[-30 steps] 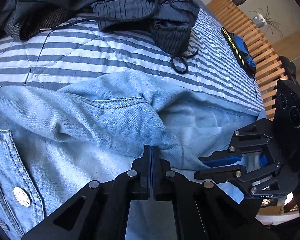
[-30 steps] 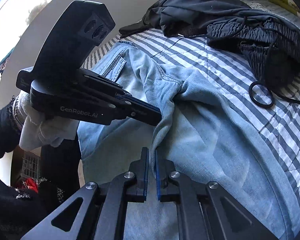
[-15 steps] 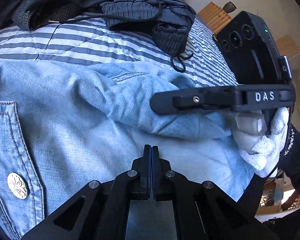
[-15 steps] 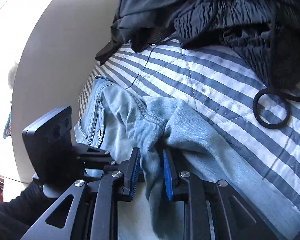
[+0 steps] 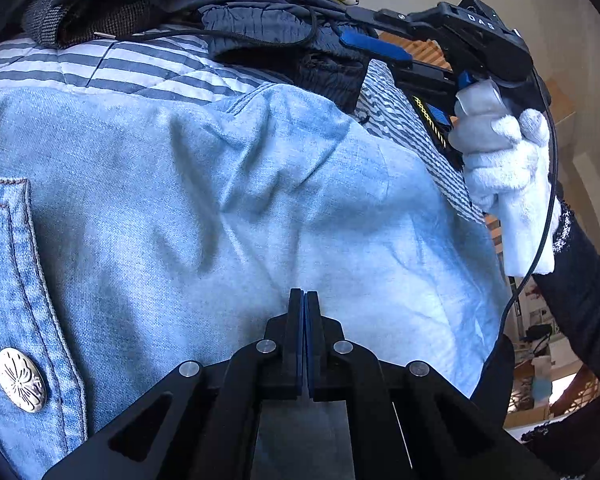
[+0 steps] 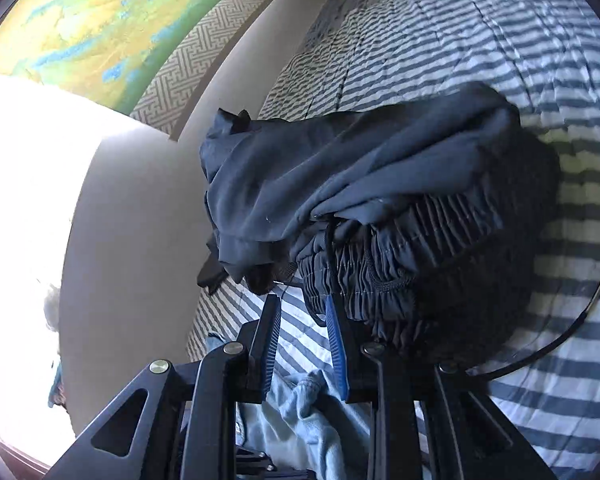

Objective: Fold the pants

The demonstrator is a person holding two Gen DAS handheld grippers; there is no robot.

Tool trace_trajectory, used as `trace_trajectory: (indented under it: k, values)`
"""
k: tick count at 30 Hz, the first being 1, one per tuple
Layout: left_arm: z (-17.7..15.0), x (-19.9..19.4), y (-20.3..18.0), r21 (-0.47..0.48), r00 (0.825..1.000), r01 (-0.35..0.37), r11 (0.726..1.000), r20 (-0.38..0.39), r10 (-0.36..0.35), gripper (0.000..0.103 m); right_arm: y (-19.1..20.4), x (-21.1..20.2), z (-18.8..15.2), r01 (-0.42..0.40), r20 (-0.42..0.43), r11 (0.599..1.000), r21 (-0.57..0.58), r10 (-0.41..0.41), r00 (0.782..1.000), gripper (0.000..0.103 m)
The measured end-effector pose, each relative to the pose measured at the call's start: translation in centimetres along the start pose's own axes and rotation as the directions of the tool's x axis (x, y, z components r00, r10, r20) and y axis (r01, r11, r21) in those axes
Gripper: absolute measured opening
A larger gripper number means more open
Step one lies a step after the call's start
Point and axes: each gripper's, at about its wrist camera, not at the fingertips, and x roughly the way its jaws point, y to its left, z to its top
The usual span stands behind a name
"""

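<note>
2 grippers (image 5: 304, 300) (image 6: 305, 312) over jeans (image 5: 228, 208), striped quilt (image 6: 480, 32) beyond.

Black claw (image 5: 304, 300) with blue pads and silver screws; right claw (image 5: 374, 36) marked "DAS", black cable, white glove (image 5: 508, 184), black sleeve (image 5: 580, 280).

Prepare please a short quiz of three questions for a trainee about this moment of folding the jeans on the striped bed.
1. True or false: the left gripper is shut, with its tips against the light blue jeans.
2. Is anything between the fingers of the right gripper?
A. a fold of the jeans
B. nothing
C. a metal button
3. Which garment lies directly ahead of the right gripper on the striped quilt?

Key
1. True
2. B; its fingers stand apart with only quilt showing through the gap.
3. The dark navy pants with a gathered waistband and drawstring.
</note>
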Motion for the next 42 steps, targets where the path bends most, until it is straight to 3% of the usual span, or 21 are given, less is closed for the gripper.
trace_trajectory:
  k: [4,6,8,11,13,14,16,18,21,22,25,27,29,31,32,33,34,36,38,39,42]
  values:
    - [-0.4,-0.1,-0.1,0.005,1.000,0.003,1.000,0.002,-0.003,0.001,0.8,2.2,-2.6,0.011,-0.195,0.997,-0.082,-0.027,0.981,0.022]
    - [-0.5,-0.1,-0.1,0.007,1.000,0.003,1.000,0.003,-0.003,0.001,1.1,4.1,-4.3,0.048,-0.247,0.994,-0.101,-0.072,0.966,0.018]
    - [-0.5,-0.1,0.0,0.008,1.000,0.002,1.000,0.005,-0.002,0.001,0.8,5.1,-5.3,0.036,-0.296,0.996,-0.081,-0.058,0.954,0.010]
    - [-0.5,-0.2,0.0,0.012,1.000,0.004,1.000,0.007,-0.004,0.001,0.9,6.0,-6.0,0.023,-0.318,0.996,-0.085,-0.049,0.947,0.008]
    - [-0.6,-0.2,0.0,0.003,1.000,0.010,1.000,0.006,-0.010,0.001,1.4,4.8,-5.9,0.146,-0.218,0.971,-0.187,-0.186,0.958,0.007]
    - [-0.5,-0.2,0.1,-0.001,1.000,0.011,1.000,0.005,-0.011,0.001,1.6,4.5,-5.3,0.179,-0.168,0.963,-0.201,-0.213,0.962,0.007]
    - [-0.5,-0.3,0.1,0.000,1.000,0.008,1.000,0.006,-0.008,0.001,2.6,3.5,-4.3,0.159,-0.124,0.967,-0.202,-0.186,0.975,0.009]
    - [-0.5,-0.3,0.1,-0.003,1.000,0.008,1.000,0.004,-0.008,0.001,4.1,3.1,-4.1,0.105,-0.142,0.972,-0.212,-0.137,0.980,0.010]
    - [-0.3,-0.5,0.2,-0.026,1.000,0.015,1.000,0.000,-0.015,0.001,6.1,4.6,-5.8,0.003,-0.265,0.960,-0.279,-0.080,0.961,0.010]
    - [-0.2,-0.8,0.1,-0.032,1.000,0.014,0.999,0.000,-0.014,0.001,6.2,5.5,-6.4,0.013,-0.293,0.950,-0.311,-0.108,0.950,0.010]
    - [0.0,-3.8,-0.1,-0.028,0.997,-0.031,0.999,0.068,0.033,0.001,4.1,8.3,-6.2,0.192,-0.236,0.914,-0.356,-0.287,0.928,0.006]
    - [0.2,-7.5,0.7,-0.060,0.979,-0.104,0.993,0.171,0.113,0.001,2.1,8.5,-4.5,0.206,-0.225,0.952,-0.224,-0.256,0.940,0.001]
    - [0.4,-10.4,2.9,-0.134,0.959,-0.154,0.979,0.220,0.181,0.001,2.1,6.8,-4.3,0.206,-0.170,0.958,-0.197,-0.241,0.956,0.005]
    - [0.8,-11.9,6.1,-0.208,0.912,-0.314,0.927,0.205,0.355,0.001,2.6,4.3,-4.6,0.142,-0.155,0.976,-0.166,-0.168,0.974,0.009]
    - [0.8,-12.0,7.9,-0.236,0.904,-0.344,0.909,0.177,0.389,0.002,3.0,3.0,-5.0,0.124,-0.143,0.979,-0.163,-0.147,0.979,0.009]
    - [0.6,-11.8,9.7,-0.294,0.933,-0.269,0.917,0.157,0.324,0.002,3.6,1.4,-5.6,0.119,-0.113,0.976,-0.180,-0.141,0.984,0.009]
    - [0.3,-11.9,10.5,-0.347,0.942,-0.216,0.912,0.171,0.288,0.002,4.3,-0.2,-6.5,0.129,-0.074,0.970,-0.207,-0.148,0.986,0.009]
    - [0.3,-12.2,9.1,-0.329,0.934,-0.228,0.916,0.193,0.302,0.001,5.4,-3.6,-8.8,0.172,0.003,0.956,-0.239,-0.177,0.984,0.012]
    - [0.4,-12.0,6.0,-0.223,0.924,-0.276,0.935,0.206,0.322,0.000,6.4,-5.6,-10.6,0.275,0.092,0.926,-0.258,-0.260,0.961,0.032]
    - [0.4,-11.6,4.6,-0.182,0.926,-0.281,0.942,0.206,0.315,0.000,6.9,-6.9,-12.1,0.354,0.161,0.895,-0.270,-0.321,0.933,0.046]
    - [0.2,-10.1,0.1,-0.083,0.934,-0.298,0.951,0.178,0.309,0.000,7.5,-9.0,-15.2,0.540,0.262,0.789,-0.294,-0.477,0.839,0.051]
